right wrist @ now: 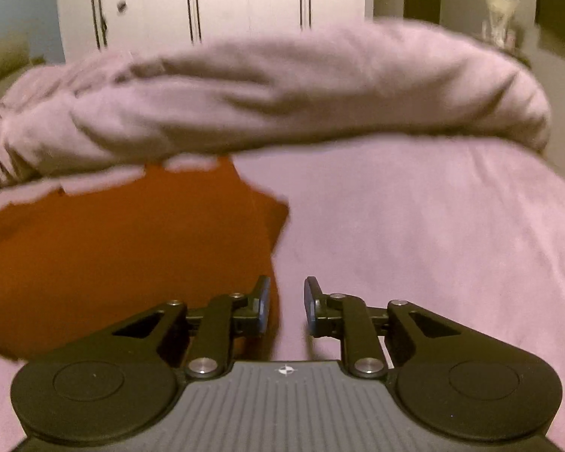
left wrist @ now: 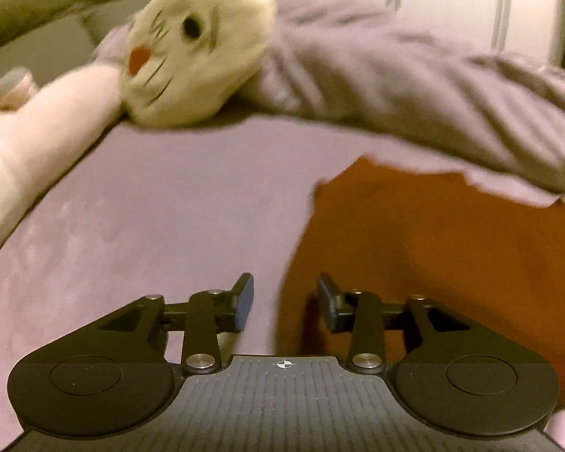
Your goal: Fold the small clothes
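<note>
On the pink sheet (right wrist: 433, 245), both tools (left wrist: 285, 299) (right wrist: 287, 307) hang spread, empty, beside the orange garment (right wrist: 124, 256)

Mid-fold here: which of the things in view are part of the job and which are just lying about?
Part of the job:
- orange garment, flat on the bedsheet
- left gripper, open, empty
- right gripper, open, empty

Just lying about:
- cream plush head
- pink plush toy
- bunched lilac duvet
- wardrobe behind
</note>
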Motion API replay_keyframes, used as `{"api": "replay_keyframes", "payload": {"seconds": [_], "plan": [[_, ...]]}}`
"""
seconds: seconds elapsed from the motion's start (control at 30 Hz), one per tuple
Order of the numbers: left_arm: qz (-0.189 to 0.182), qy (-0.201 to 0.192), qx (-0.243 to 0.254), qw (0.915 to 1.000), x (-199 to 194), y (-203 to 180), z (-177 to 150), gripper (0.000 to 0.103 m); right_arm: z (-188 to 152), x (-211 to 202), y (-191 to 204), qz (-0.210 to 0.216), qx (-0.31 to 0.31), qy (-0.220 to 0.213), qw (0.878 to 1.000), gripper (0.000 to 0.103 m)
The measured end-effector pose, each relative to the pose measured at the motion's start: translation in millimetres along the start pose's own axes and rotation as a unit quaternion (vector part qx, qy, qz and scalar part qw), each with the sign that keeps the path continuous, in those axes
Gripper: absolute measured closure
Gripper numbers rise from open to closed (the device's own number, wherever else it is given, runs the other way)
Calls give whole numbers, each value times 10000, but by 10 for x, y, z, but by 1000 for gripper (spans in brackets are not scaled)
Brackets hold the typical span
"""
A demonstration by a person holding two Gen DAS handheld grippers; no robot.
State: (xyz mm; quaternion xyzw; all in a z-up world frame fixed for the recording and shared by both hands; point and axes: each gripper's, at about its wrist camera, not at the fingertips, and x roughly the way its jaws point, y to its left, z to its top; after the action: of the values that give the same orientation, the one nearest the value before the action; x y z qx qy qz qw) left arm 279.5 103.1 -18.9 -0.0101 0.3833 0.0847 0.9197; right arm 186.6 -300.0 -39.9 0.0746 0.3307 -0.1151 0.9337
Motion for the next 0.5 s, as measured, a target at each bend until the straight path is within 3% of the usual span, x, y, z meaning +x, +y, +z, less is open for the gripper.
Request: {"api": "replay_keyframes", "payload": {"seconds": [0.07,0.17,0.23,0.33,0.4,0.5], "plan": [[-317,-280,100,9991,-37,-211,44,40,71,-15,196,295,-158,-262,9991,84],[-640,-557,243,9961,22,-545,30,26,130,91,686,930,-359,-299,9946,82],[-795,-721,386,9935,149,-745,-15,23,98,173,1075,1355,-696,-491,9871,82],[-754,-914,713,9904,381,-994,-99,16,43,390,1573,1717,-1178,-535,9766,79],[-452,-816,836,9921,620,-1088,-132,9,-31,568,1811,1677,-1627,-538,9708,69],[-316,-896,854,9918,859,-1051,-196,1,-151,735,1843,1492,-1907,-766,9672,59]]}}
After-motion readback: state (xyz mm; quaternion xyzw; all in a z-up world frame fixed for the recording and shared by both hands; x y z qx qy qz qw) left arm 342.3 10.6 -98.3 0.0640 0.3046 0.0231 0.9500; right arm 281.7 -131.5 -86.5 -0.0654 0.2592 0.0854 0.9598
